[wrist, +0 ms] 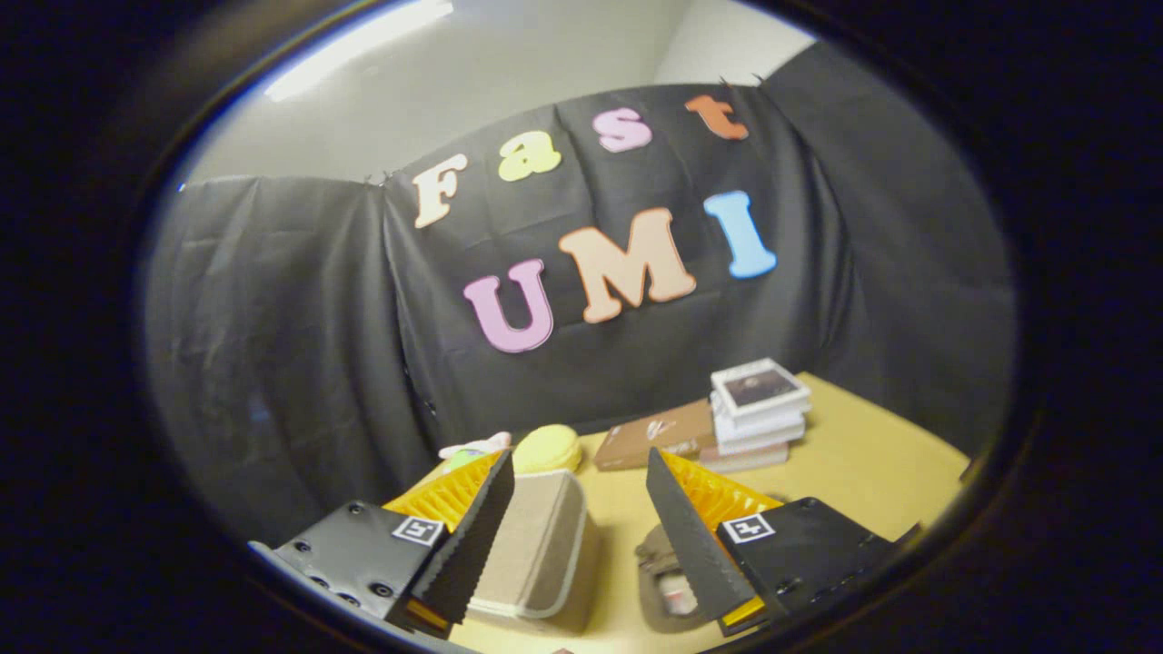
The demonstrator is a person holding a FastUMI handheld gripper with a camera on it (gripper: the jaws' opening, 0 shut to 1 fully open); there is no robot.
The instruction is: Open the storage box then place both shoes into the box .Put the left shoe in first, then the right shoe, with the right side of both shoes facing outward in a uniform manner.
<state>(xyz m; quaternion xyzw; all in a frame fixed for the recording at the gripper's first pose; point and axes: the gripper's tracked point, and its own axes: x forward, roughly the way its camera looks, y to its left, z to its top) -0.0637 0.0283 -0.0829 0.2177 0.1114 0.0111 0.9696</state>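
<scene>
- Surface: tan bench (863, 463), backed by a black cloth wall (291, 345); pale room wall above.
- Tongs (581, 536) spread apart, pinching nothing.
- Beige storage box (536, 554) between the fingers, against the 9 o'clock one; a shoe (661, 581) beside the 3 o'clock finger.
- Beyond: yellow round object (547, 449) at 12 o'clock, brown flat box (656, 434), stack of white boxes (759, 413) at 1 o'clock.
- Labels unreadable.

Tan table (863, 463), beige white-edged shoe (536, 545), perhaps yellow sponge (547, 449)
</scene>
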